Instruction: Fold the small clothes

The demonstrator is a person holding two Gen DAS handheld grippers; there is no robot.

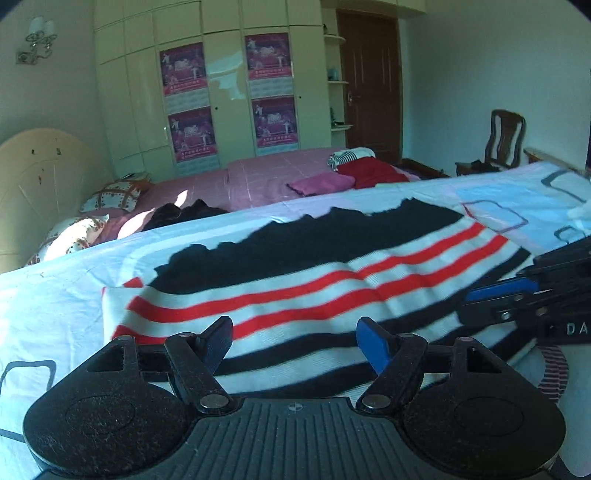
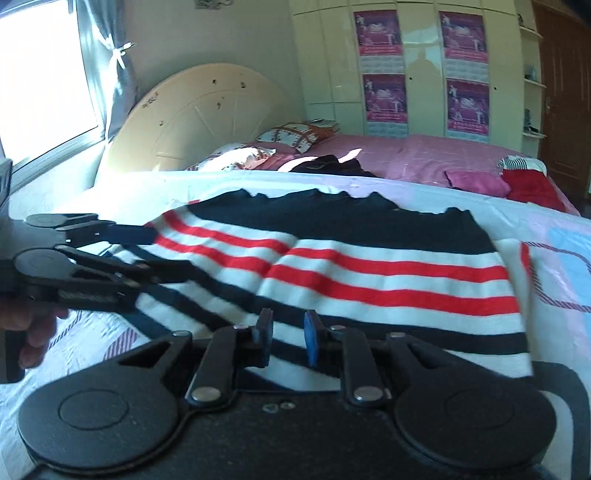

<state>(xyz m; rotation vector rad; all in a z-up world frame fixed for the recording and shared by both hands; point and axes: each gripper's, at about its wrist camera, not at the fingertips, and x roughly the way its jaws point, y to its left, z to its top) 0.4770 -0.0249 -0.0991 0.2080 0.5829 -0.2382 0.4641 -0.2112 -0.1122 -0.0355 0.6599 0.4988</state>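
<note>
We see a pink bed (image 2: 424,155) with patterned pillows (image 2: 295,134) by a cream headboard (image 2: 199,114), posters (image 1: 183,68) on the wardrobe (image 1: 229,88), a brown door (image 1: 369,85), and what may be a wooden chair (image 1: 506,140).

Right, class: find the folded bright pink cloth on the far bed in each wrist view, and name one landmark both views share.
Left wrist view: the pink cloth lies right of centre on the pink bed, just left of the red garment.
Right wrist view: it sits at the far right, again left of the red garment.
Shared landmark: the wardrobe posters.
</note>
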